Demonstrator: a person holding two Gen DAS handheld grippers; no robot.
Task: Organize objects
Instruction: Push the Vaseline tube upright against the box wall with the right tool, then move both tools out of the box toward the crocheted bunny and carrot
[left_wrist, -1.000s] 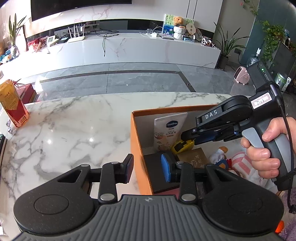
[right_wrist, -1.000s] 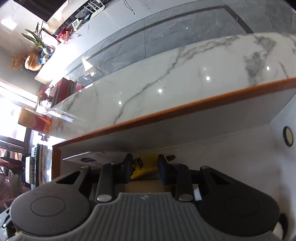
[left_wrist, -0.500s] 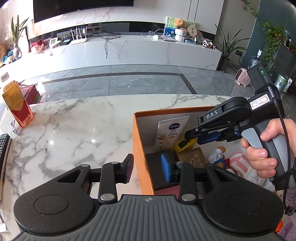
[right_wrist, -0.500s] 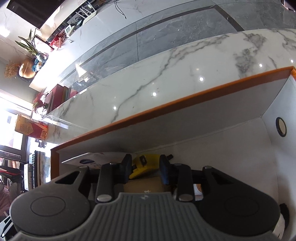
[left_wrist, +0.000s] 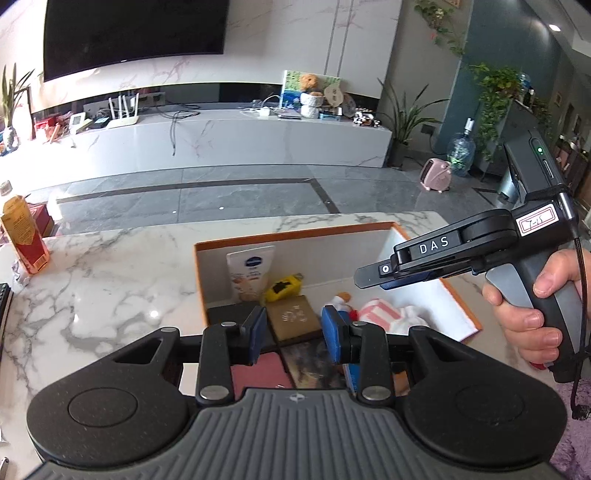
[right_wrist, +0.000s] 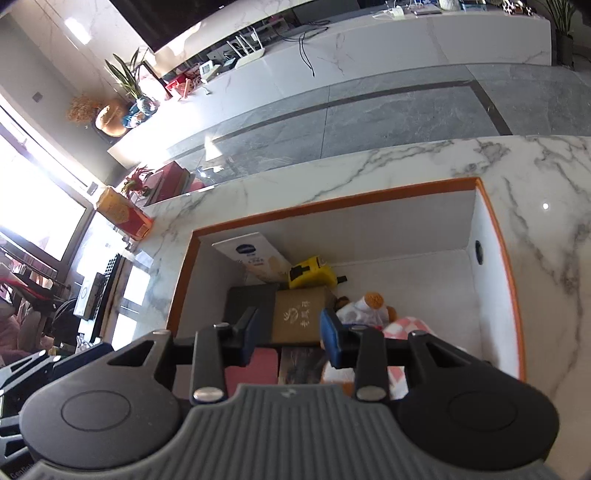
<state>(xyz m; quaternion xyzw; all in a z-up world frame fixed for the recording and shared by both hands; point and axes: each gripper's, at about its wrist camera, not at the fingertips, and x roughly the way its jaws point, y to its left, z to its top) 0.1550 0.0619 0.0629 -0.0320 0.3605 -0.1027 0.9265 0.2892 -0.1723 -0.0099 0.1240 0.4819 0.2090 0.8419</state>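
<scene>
An orange-rimmed box (left_wrist: 295, 234) (right_wrist: 332, 201) with white walls stands on the marble table. Inside lie a white lotion tube (left_wrist: 251, 271) (right_wrist: 255, 258), a yellow tape measure (left_wrist: 283, 288) (right_wrist: 310, 273), a brown carton (left_wrist: 293, 321) (right_wrist: 297, 314), a black case (right_wrist: 249, 304), a small doll (left_wrist: 341, 302) (right_wrist: 371, 306) and pink-striped cloth (left_wrist: 384, 314) (right_wrist: 410, 326). My left gripper (left_wrist: 293, 334) hovers over the box's near side, open and empty. My right gripper (right_wrist: 288, 334) (left_wrist: 369, 275), held by a hand (left_wrist: 532, 302), hangs above the box; its jaws are opening with nothing between them.
A red-and-yellow carton (left_wrist: 24, 236) (right_wrist: 123, 214) stands at the table's left end. A remote's edge (left_wrist: 3, 306) shows at far left. Bare marble (left_wrist: 103, 280) lies left of the box. Beyond the table are grey floor and a long white TV bench (left_wrist: 221, 140).
Both grippers rose and pulled back from the box. The right gripper left the tape measure lying inside and came up out of the box, jaws widening. The left gripper shifted right, over the box.
</scene>
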